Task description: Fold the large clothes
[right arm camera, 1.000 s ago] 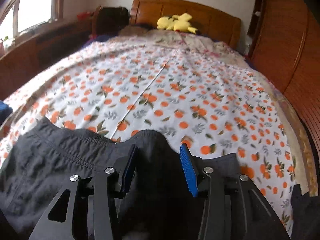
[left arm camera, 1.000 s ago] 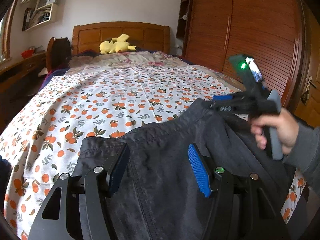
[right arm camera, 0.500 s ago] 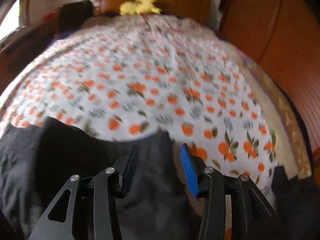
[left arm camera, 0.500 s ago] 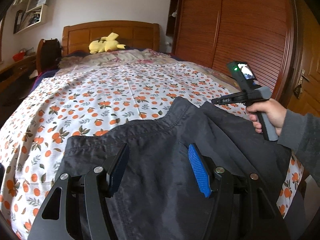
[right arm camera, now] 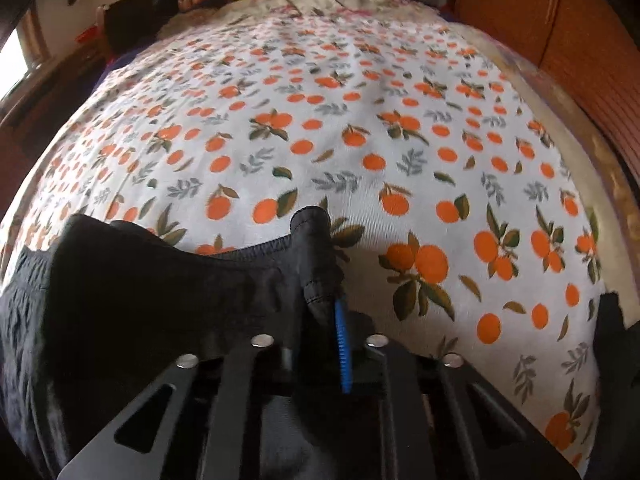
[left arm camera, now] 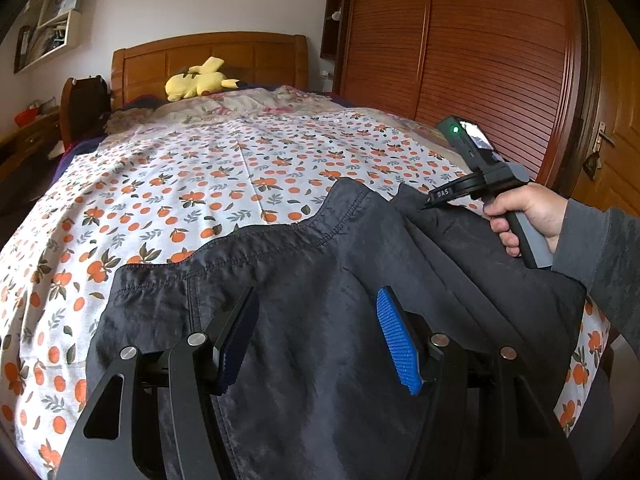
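A large dark grey garment (left arm camera: pixel 320 264) lies spread at the near end of the bed, its stitched hem running across the orange-print sheet (left arm camera: pixel 200 184). My left gripper (left arm camera: pixel 316 296) hovers just over the cloth, open, its blue pads apart with nothing pinched between them. At the right a person's hand (left arm camera: pixel 524 216) holds my right gripper (left arm camera: pixel 424 206) at the garment's far right corner. In the right wrist view that gripper (right arm camera: pixel 326 308) is shut on a bunched fold of the garment's hem (right arm camera: pixel 312 240), and the rest of the garment (right arm camera: pixel 160 292) trails to the left.
A yellow plush toy (left arm camera: pixel 196 80) lies by the wooden headboard (left arm camera: pixel 208 52) at the far end. A slatted wooden wardrobe (left arm camera: pixel 460 60) stands close along the bed's right side. Beyond the garment the orange-print sheet stretches flat. Another dark cloth (right arm camera: pixel 612 336) hangs at the bed's right edge.
My right gripper has come down to the bed and shut on the garment's hem at the right corner. My left gripper stays open over the cloth, shifted slightly.
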### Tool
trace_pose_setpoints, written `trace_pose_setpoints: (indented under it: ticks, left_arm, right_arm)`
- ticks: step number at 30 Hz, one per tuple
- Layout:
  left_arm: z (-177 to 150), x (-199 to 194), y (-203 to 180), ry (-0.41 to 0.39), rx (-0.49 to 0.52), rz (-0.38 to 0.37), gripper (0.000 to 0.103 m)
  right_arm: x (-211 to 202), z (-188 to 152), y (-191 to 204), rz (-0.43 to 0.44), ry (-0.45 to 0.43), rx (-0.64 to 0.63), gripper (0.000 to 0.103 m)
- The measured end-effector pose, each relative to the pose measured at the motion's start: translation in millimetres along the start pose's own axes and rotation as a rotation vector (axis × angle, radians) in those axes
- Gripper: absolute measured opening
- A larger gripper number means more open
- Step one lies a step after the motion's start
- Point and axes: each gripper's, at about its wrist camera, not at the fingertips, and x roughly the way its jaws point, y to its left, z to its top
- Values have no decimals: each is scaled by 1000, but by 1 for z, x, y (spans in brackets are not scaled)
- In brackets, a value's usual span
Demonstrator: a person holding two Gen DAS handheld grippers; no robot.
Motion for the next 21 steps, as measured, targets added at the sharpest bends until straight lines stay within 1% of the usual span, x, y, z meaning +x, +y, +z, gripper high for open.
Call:
trace_pose_setpoints:
  ticks: [1, 3, 5, 8, 10, 11, 14, 15, 16, 17, 18, 19, 21]
  left_arm:
    - [0, 0, 0, 0, 0, 1, 63]
    - [0, -1, 0, -2, 0, -1, 63]
    - [0, -2, 1, -4, -2, -2, 63]
    - [0, -4, 2, -8, -7, -1, 63]
    - [0, -6, 2, -12, -8, 0, 64]
    - [0, -7, 2, -14, -7, 0, 66]
    - [1, -11, 1, -19, -5, 4, 68]
    - [1, -12, 1, -19, -3, 4, 69]
    - [0, -13, 0, -19, -1, 5, 69]
    - [0, -14, 0, -19, 0, 6, 70]
    - [-1, -15, -1, -19, 2, 8, 74]
    - [-2, -16, -3, -19, 6, 10, 76]
    - [-2, -17, -5, -20, 10, 21, 90]
  right_arm:
    - [-3, 1, -1, -2, -18, -4, 7]
    - [-17, 2, -4, -20, -83, -3, 6]
    - [-28, 4, -10, -64, -132, 16, 6]
    - [-39, 8, -23, -108, -175, 45, 5]
    - [-35, 9, -27, -138, -163, 51, 5]
    - [-29, 9, -27, -150, -139, 51, 5]
    - [-18, 7, -25, -167, -113, 46, 7]
    - [-18, 6, -24, -175, -114, 46, 9]
    - [-19, 5, -24, -183, -116, 45, 16]
    - [-22, 4, -22, -198, -121, 40, 21]
    - [-25, 3, -21, -203, -127, 33, 26]
    - [-32, 1, -19, -198, -133, 15, 26]
    - [-44, -5, -18, -187, -141, -2, 26]
